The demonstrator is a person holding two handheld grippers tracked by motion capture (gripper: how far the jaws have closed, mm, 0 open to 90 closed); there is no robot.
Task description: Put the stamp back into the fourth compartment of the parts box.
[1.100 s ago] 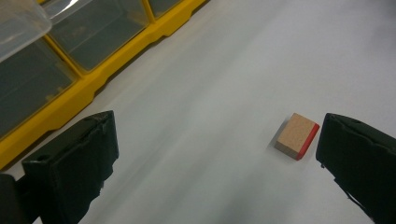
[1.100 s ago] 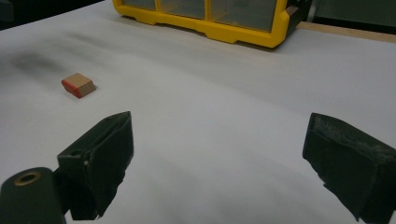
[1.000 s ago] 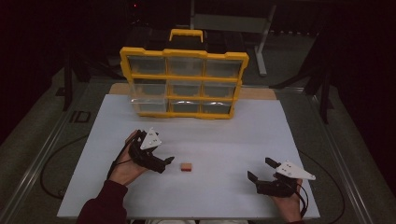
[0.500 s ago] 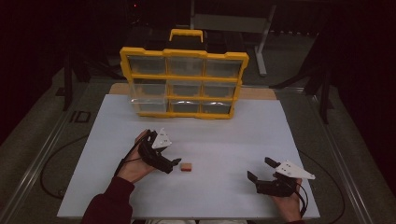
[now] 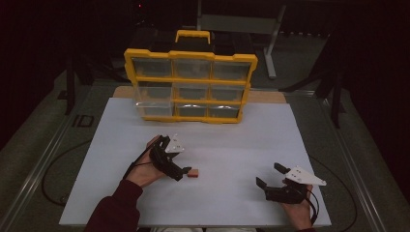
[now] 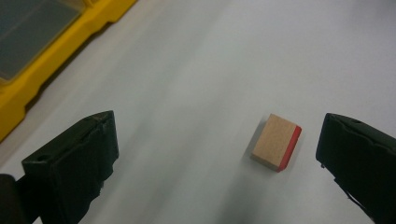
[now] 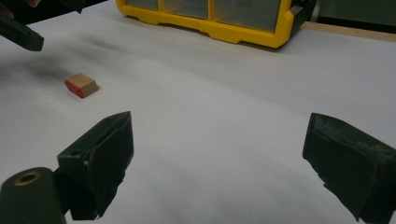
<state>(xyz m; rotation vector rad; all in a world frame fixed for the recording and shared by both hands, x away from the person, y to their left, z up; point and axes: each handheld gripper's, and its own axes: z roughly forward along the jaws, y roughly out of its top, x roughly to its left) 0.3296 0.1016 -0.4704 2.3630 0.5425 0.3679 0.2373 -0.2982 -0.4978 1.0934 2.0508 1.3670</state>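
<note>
While it lies flat on the white table, the small wooden block w/ one red edge sits loose, nothing gripping it. It's between the wide-open jaws of the left gripper, nearer the right-hand jaw in the left gripper view, touching neither. High view: block just beside left gripper's tips, front-centre of table. Right gripper rests well apart, near the front right corner, jaws spread wide, empty. Yellow organizer case w/ clear drawers stands upright at table's far edge, well apart from block.
</note>
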